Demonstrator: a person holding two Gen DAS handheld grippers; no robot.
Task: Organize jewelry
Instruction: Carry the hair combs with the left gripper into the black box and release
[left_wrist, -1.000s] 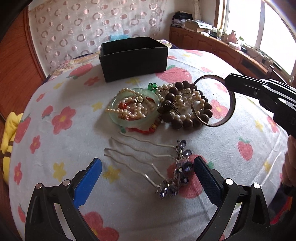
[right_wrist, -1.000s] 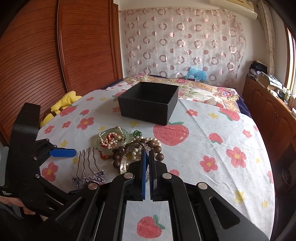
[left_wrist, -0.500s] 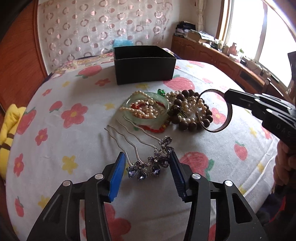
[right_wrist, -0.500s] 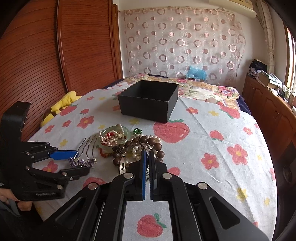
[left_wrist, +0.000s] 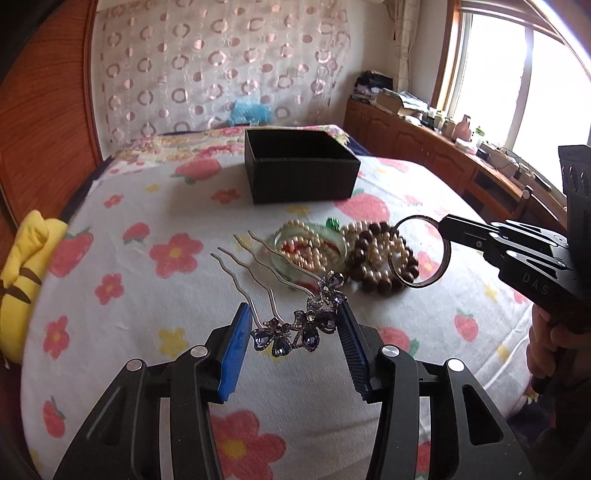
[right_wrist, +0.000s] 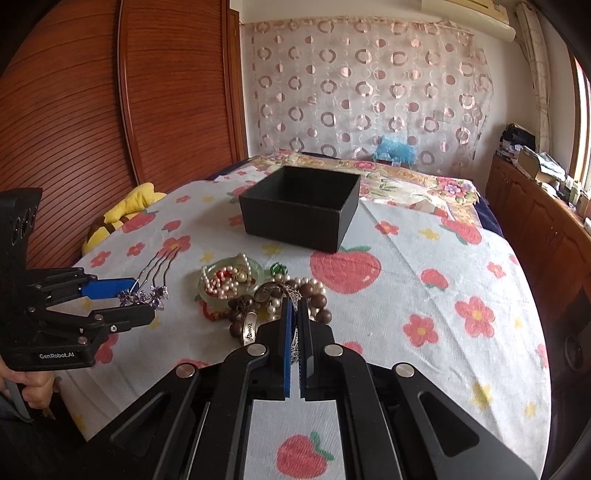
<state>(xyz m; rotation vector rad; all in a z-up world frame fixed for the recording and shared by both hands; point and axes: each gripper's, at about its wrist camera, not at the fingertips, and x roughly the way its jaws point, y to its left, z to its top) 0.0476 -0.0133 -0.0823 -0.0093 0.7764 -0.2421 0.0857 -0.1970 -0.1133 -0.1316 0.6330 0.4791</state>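
Note:
My left gripper (left_wrist: 293, 325) is shut on the purple flower head of a silver hair comb (left_wrist: 299, 328) and holds it above the cloth, prongs pointing away; it also shows in the right wrist view (right_wrist: 142, 295). My right gripper (right_wrist: 294, 306) is shut on a thin brown bangle (left_wrist: 421, 251), held up over the jewelry pile. The pile (left_wrist: 340, 251) holds a pale green bangle, pearl strands and dark wooden beads. An open black box (left_wrist: 301, 171) stands behind it.
A flower-and-strawberry cloth (left_wrist: 147, 280) covers the rounded table. A yellow plush toy (left_wrist: 22, 266) lies at the left edge. A wooden cabinet with clutter (left_wrist: 443, 147) runs along the right under the window. A patterned curtain hangs behind.
My left gripper closed on the hair comb and lifted it off the cloth. My right gripper kept hold of the bangle and stayed over the pile.

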